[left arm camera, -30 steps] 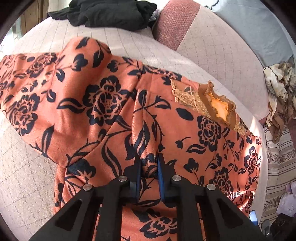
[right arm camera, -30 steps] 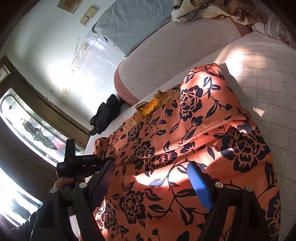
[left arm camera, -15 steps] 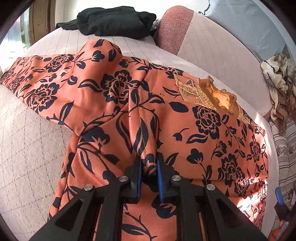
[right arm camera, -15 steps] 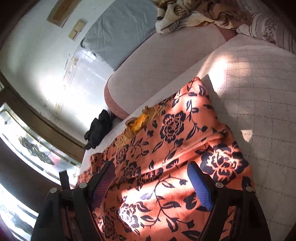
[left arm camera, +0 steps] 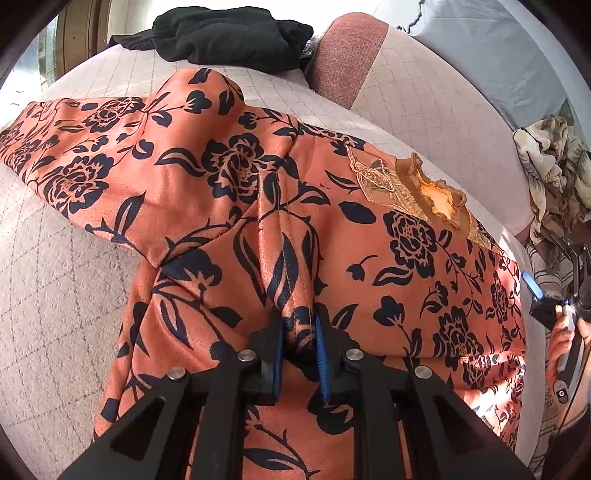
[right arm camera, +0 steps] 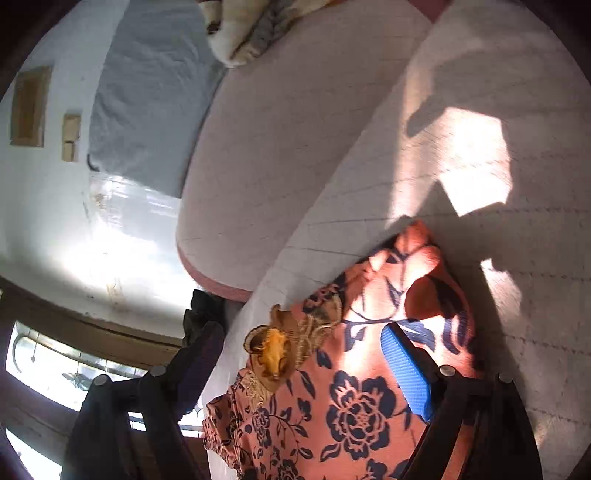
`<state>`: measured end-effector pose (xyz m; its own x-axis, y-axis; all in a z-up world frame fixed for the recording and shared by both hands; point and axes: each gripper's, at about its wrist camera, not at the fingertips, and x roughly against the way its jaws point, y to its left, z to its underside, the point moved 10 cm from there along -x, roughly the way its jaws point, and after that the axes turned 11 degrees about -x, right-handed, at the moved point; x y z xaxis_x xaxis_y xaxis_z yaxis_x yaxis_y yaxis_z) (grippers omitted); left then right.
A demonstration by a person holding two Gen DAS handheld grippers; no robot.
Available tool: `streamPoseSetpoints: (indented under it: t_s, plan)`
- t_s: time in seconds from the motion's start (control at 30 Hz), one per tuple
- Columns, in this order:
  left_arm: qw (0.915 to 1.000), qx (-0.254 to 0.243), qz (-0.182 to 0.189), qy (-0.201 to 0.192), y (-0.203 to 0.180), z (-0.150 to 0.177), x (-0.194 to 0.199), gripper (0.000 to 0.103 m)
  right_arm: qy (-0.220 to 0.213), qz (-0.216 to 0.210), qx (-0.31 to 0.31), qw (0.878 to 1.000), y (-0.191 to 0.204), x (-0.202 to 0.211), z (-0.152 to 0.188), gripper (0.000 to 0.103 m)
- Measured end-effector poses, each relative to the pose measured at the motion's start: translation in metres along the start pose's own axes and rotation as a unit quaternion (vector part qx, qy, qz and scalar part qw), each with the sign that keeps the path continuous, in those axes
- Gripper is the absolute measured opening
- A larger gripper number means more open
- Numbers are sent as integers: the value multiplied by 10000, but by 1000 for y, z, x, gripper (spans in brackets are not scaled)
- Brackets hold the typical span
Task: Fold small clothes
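Note:
An orange garment [left arm camera: 229,192] printed with dark flowers lies spread on the quilted bedspread [left arm camera: 51,295]. Its lace collar [left arm camera: 439,195] is toward the right. My left gripper [left arm camera: 299,332] is shut on a raised fold along the garment's seam. In the right wrist view my right gripper [right arm camera: 303,365] hangs over the collar [right arm camera: 273,354] end of the garment [right arm camera: 354,417]. Its jaws are opening, and the blue pad [right arm camera: 406,373] stands above the cloth without pressing on it. A hand [left arm camera: 561,332] holding that gripper shows at the right edge of the left wrist view.
A heap of black clothes [left arm camera: 221,33] lies at the far end of the bed beside a pink bolster [left arm camera: 347,55]. A beige patterned cloth [left arm camera: 550,170] is piled at the right. A grey sheet [right arm camera: 147,99] hangs on the wall, with a window [right arm camera: 55,365] beyond.
My right gripper swung off the middle of the garment to its collar end, rolling and widening. The left gripper kept its pinch while the cloth settled flatter and the sleeve spread out.

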<state>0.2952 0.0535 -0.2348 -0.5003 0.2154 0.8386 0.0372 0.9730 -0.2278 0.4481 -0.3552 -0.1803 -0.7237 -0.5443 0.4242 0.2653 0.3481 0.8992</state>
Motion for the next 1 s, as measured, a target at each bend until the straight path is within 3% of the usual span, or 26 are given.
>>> streamPoseSetpoints:
  t_s: [0.03, 0.1, 0.2, 0.23, 0.3, 0.37, 0.5, 0.67, 0.77, 0.93, 1.0]
  plan:
    - [10000, -28, -7, -22, -1, 0, 0, 17, -137, 269, 381, 9988, 1, -4, -4, 92]
    - [9999, -45, 98, -29, -6, -2, 3, 18, -70, 1364, 603, 9888, -37, -24, -9, 95]
    - [9990, 84, 447, -14, -1, -9, 20, 27, -386, 1192, 583, 9904, -29, -7, -5, 94]
    - [9983, 180, 539, -142, 7, -16, 32, 35, -385, 1086, 656, 9912, -19, 0, 3, 94]
    - [9947, 361, 740, -617, 27, -29, 64, 52, -416, 828, 1052, 9901, 5, 22, 30, 94]
    - [9902, 575, 669, -1079, 65, -41, 97, 71, -254, 673, 1518, 9858, 21, 43, 70, 94]
    - [9775, 1521, 132, -1458, 190, -56, 127, 72, 131, 654, 1984, 9778, 10, 73, 155, 94]
    - [9456, 2909, -467, -1378, 347, -70, 113, 71, 220, 964, 2034, 9741, -27, 85, 216, 94]
    - [9398, 3118, -559, -1281, 389, -84, 96, 71, 238, 1063, 2070, 9723, -37, 86, 226, 94]
    - [9331, 3264, -683, -1345, 413, -95, 84, 71, 156, 1159, 2220, 9680, -37, 80, 223, 94]
    - [9384, 3089, -979, -1196, 414, -100, 80, 52, 155, 1226, 2276, 9659, -39, 76, 224, 94]
